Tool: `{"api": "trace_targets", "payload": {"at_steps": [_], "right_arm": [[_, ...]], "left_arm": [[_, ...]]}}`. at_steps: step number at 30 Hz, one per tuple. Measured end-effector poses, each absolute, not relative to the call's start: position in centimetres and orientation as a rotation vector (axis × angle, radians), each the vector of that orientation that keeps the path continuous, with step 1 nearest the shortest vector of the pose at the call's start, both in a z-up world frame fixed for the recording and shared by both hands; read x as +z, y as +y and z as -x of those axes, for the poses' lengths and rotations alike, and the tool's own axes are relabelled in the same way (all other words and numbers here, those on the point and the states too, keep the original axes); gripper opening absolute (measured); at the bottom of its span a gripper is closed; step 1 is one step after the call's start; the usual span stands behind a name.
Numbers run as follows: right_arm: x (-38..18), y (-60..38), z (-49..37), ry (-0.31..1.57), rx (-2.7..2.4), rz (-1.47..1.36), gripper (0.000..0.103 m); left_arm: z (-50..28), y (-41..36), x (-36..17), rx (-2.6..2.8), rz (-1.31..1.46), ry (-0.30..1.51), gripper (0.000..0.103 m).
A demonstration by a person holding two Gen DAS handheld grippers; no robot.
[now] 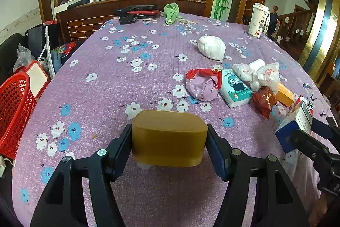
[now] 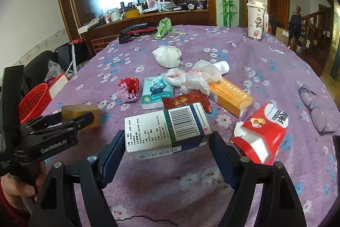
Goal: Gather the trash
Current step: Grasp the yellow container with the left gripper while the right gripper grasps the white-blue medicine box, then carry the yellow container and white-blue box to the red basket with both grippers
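Near the front edge of the table point(image 1: 119, 82), over its purple flowered cloth, the left gripper point(image 1: 169, 142) is clamped on a roll of brown packing tape point(image 1: 169, 137), both fingers pressed flat against its sides; the same roll point(image 2: 79, 115) shows at the left of the right wrist view, and the gripper body there reads "GenRobot.AI". Toward the table's right side the right gripper point(image 2: 167, 142) is closed on a white and blue medicine box point(image 2: 167, 131), held off the cloth, with a barcode, a digit string too small to read surely, and small Chinese print I cannot make out.

Just beyond that box, toward the middle of the table, lies the remaining litter: a torn red carton point(image 2: 261, 133) printed "ANTE" with a footprint mark, a long orange box point(image 2: 230, 95) with Chinese characters, a dark red snack packet point(image 2: 187, 101) with gold characters, a teal tissue pack point(image 2: 156, 92) bearing a cartoon face, crumpled clear plastic bags point(image 2: 193, 78), a pink and red wrapper point(image 2: 129, 89) and a white wad point(image 2: 167, 56).

Glasses point(image 2: 316, 107) lie by the right edge, and a lidded cartoon cup point(image 2: 256, 20) stands at the far right corner. A red basket point(image 1: 14, 112) sits off the left edge.
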State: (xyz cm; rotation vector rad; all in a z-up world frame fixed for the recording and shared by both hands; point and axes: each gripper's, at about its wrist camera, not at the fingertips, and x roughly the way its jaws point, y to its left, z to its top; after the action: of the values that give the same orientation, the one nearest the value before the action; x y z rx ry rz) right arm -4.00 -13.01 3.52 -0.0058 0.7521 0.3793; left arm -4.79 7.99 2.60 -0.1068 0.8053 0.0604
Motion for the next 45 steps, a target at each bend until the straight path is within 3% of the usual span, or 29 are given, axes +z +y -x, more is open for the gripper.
{"api": "trace_targets", "payload": {"at_steps": [45], "right_arm": [[6.2, -7.3, 5.4, 0.762, 0.516, 0.042, 0.083]], "left_arm": [[10.9, 13.5, 6.9, 0.114, 0.187, 0.686, 0.064]]}}
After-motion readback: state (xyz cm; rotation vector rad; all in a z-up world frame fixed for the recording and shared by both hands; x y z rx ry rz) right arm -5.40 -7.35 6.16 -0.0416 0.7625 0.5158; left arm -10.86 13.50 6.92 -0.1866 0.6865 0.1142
